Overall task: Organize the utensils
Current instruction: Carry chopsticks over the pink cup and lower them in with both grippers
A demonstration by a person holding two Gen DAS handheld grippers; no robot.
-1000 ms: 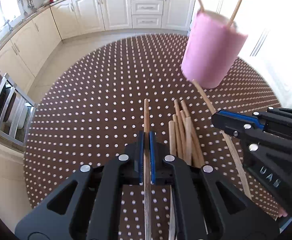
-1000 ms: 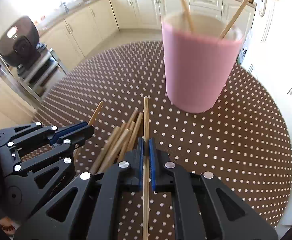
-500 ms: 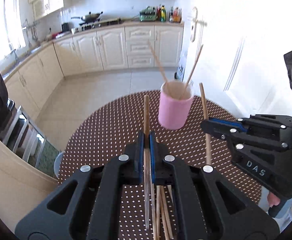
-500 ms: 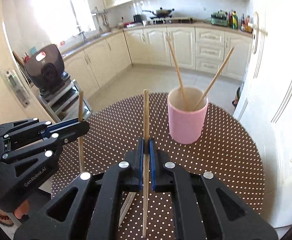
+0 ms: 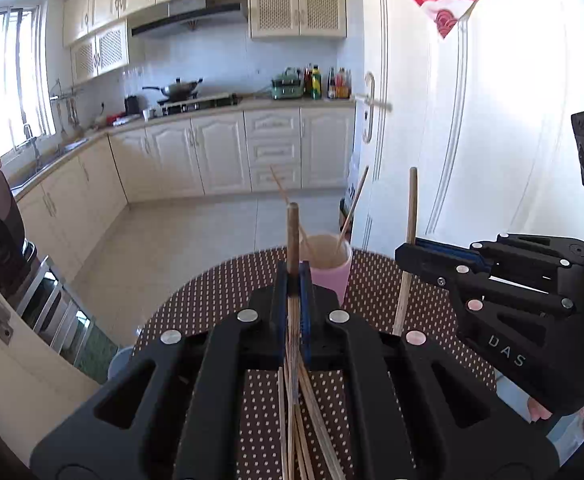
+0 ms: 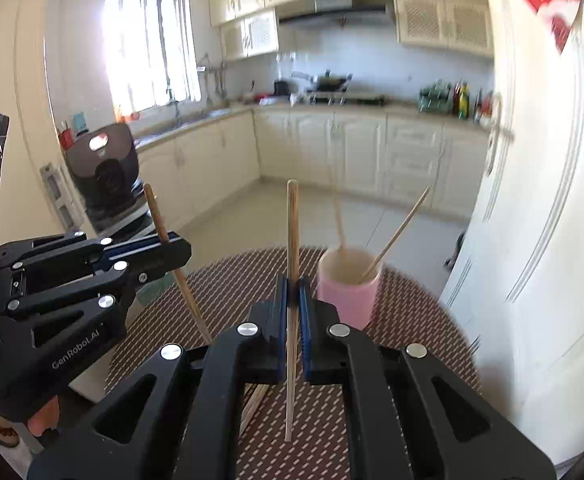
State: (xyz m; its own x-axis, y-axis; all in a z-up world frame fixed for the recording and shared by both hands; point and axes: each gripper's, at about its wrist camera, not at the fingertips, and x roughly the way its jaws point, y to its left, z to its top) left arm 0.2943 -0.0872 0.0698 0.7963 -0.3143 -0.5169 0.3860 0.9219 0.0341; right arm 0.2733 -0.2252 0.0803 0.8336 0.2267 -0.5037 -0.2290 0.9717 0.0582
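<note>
Chopsticks are the items being sorted, and each claw pinches one. The left claw [image 5: 293,276] has its blue-lined jaws pressed together on a wooden chopstick [image 5: 292,236] that stands upright, its blunt top rising above the jaws. The right claw [image 6: 293,292] grips a second chopstick [image 6: 292,232] the same way, upright, with its thin lower end hanging free above the desk [image 6: 412,320].

From the left camera, the right claw appears to the side, its chopstick leaning only slightly. From the right camera, the left claw sits to the left with its chopstick tilted.

Ahead of both claws a pink cup [image 5: 332,276] stands on the round, brown, white-dotted desk, near its far edge. Two more chopsticks [image 6: 396,236] lean inside the cup, one to each side. A loose bundle of chopsticks [image 5: 304,420] lies flat on the desk beneath the left claw.

Behind is a kitchen with cream cabinets [image 5: 219,152] and a white door [image 5: 472,160].
</note>
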